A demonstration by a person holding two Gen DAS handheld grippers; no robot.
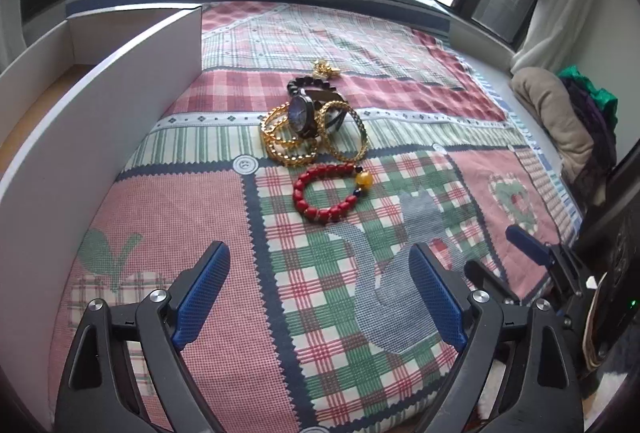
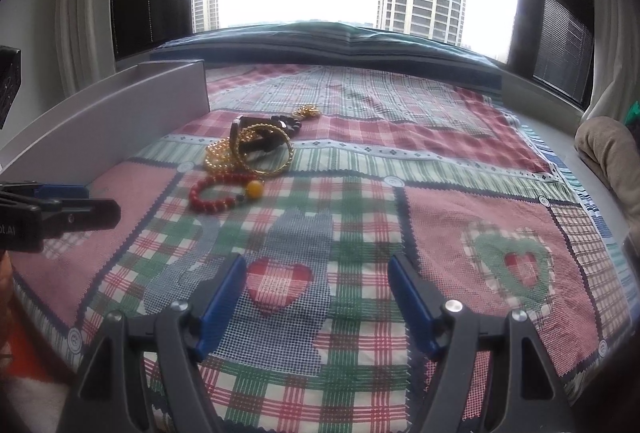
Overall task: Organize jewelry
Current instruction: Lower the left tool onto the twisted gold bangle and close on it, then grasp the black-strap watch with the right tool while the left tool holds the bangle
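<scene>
Patchwork cloth (image 1: 328, 273) in red, green and white checks is covering the whole surface in both views, with a heart patch (image 2: 278, 285) sitting low in the middle of the right wrist frame. A white tray (image 1: 120, 81) with tall walls is running along the left edge of both frames, its near wall standing between the cloth and the tray's inside. A beige cushion (image 1: 556, 113) is lying at the right edge, and tower blocks are showing through the window at the top.

Jewelry is lying in a small heap near the centre of the left wrist frame and in the upper left of the right wrist frame. A red bead bracelet (image 1: 332, 193) with a yellow bead is lying flat at the near side of the heap. Just behind it, gold bangles (image 1: 292, 141) are leaning against a dark watch (image 1: 304, 113), and a gold trinket (image 1: 326, 69) is sitting at the far end. Nothing is lying between the grippers and the heap.

The left gripper (image 1: 320, 293) is hanging above the cloth at the bottom of its own frame, its blue pads spread wide and gripping nothing. The right gripper (image 2: 318, 297) is likewise gaping wide over the heart patch, touching nothing, well short of the jewelry.
</scene>
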